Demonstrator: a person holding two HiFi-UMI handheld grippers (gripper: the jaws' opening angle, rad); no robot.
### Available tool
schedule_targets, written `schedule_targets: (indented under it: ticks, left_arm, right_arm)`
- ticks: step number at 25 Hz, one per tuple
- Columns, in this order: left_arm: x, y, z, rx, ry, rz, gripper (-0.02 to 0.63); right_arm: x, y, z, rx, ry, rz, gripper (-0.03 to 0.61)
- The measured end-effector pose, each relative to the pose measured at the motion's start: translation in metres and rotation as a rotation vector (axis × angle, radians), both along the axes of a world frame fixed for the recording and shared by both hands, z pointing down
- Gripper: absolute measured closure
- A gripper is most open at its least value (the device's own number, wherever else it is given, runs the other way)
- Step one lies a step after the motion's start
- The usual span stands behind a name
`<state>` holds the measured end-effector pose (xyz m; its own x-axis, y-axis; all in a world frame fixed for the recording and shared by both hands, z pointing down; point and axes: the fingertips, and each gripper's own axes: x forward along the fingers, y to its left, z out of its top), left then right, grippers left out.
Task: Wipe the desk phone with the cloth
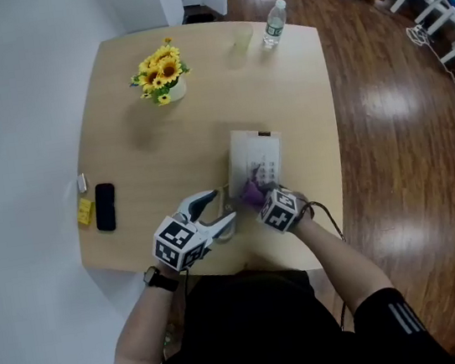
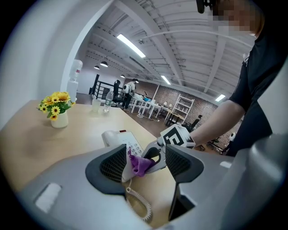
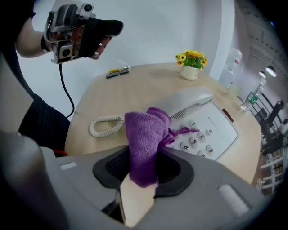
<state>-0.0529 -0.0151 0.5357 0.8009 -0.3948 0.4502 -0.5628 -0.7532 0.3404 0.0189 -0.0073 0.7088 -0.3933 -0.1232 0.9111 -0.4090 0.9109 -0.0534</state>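
The white desk phone (image 1: 258, 159) lies on the wooden table (image 1: 201, 121), near its front edge. My right gripper (image 1: 262, 199) is shut on a purple cloth (image 1: 251, 189) and holds it against the phone's near end. In the right gripper view the cloth (image 3: 146, 137) bunches out of the jaws over the keypad (image 3: 204, 134), beside the handset (image 3: 189, 102) and its coiled cord (image 3: 105, 123). My left gripper (image 1: 217, 207) hovers open just left of the phone, nothing between its fingers. In the left gripper view the phone (image 2: 120, 137) and cloth (image 2: 141, 164) lie ahead.
A vase of yellow flowers (image 1: 162, 72) stands at the table's far left. A water bottle (image 1: 274, 23) and a small cup (image 1: 243, 40) stand at the far edge. A black mobile phone (image 1: 105, 206) and a yellow item (image 1: 85, 211) lie at the left edge.
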Motion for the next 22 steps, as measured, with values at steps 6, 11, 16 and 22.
schedule_targets:
  ticks: [6,11,16,22]
  left_arm:
    - [-0.002,0.007,-0.001,0.005,-0.005,0.001,0.345]
    - [-0.003,0.010,-0.001,0.003,-0.014,0.000,0.345]
    - [0.001,0.011,0.001,-0.002,-0.013,0.001,0.345]
    - [0.010,0.008,0.000,0.000,0.003,0.012,0.345]
  right_arm:
    - [-0.010,0.024,-0.009,-0.047,-0.035,-0.045,0.428]
    - [-0.013,0.010,-0.007,-0.004,-0.028,-0.019,0.428]
    - [0.003,0.004,-0.003,-0.019,0.012,0.071,0.428]
    - [0.055,0.007,-0.001,-0.038,0.043,0.182,0.430]
